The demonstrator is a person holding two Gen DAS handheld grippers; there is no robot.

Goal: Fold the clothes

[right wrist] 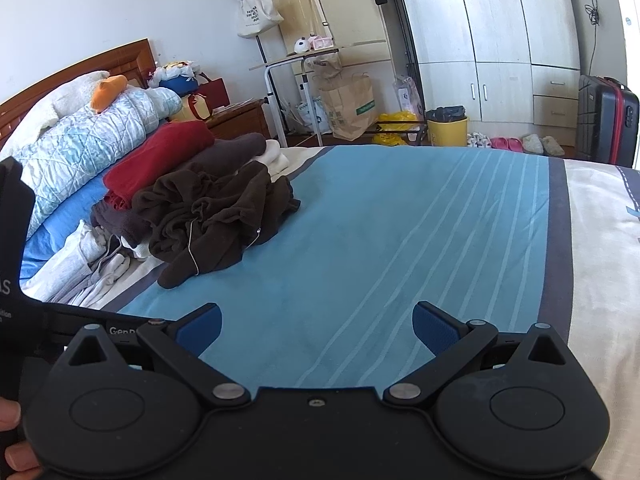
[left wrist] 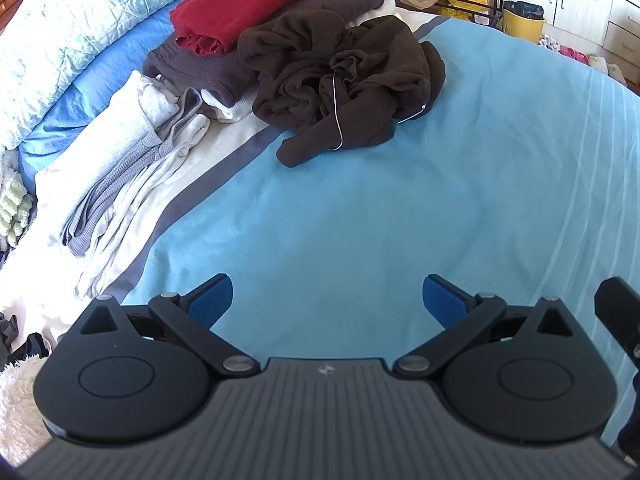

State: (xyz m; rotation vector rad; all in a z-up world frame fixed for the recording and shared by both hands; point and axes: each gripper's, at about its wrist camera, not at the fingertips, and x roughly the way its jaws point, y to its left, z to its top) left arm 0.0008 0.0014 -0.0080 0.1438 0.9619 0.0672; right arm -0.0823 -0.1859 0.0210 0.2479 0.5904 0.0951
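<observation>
Blue bedspread (left wrist: 360, 208) fills the space under both tongs. Left tongs (left wrist: 327, 298) stand wide open, blue pads apart, nothing between them, hovering over bare cover. Right tongs (right wrist: 317, 326) likewise spread wide and empty, just beside the left ones; fingertips of a hand (right wrist: 10, 436) show at the lower left edge of the right view.

Brown garment (left wrist: 344, 88), crumpled in a heap with a thin pale cord across it, lies ahead of the left tongs and ahead-left of the right tongs, well apart from both. Behind it: folded red cloth (left wrist: 248, 4) on a grey-brown stack. Left of the heap, pale clothes (left wrist: 132, 160) lie loose.
</observation>
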